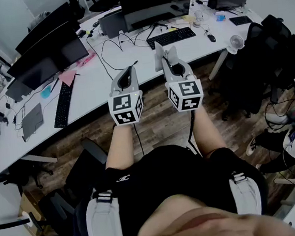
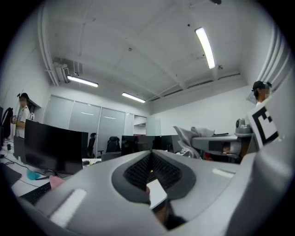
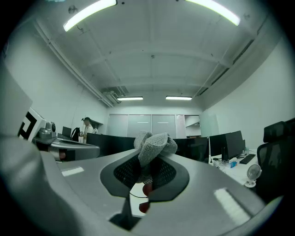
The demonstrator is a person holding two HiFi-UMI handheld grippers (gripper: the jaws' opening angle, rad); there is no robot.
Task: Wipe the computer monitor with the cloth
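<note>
Both grippers are held side by side above the wooden floor, in front of a long white desk (image 1: pixel 98 88). My right gripper (image 1: pixel 169 61) is shut on a crumpled grey cloth (image 1: pixel 160 56), which bunches out past its fingertips (image 3: pixel 154 145). My left gripper (image 1: pixel 131 69) is shut with nothing in it; its ribbed pads (image 2: pixel 152 169) meet. Black monitors stand on the desk: one at the left (image 1: pixel 48 59) and a wide one at the back (image 1: pixel 149 0). In the left gripper view a dark monitor (image 2: pixel 53 145) stands to the left, and the cloth (image 2: pixel 191 136) shows on the right.
Keyboards (image 1: pixel 63 102) (image 1: pixel 172 36) and cables lie on the desk, and a small white fan (image 1: pixel 237 42) stands at its right end. Black office chairs (image 1: pixel 272 61) crowd the right side. Another chair (image 1: pixel 85 167) is close at my left. A person stands far off (image 3: pixel 86 129).
</note>
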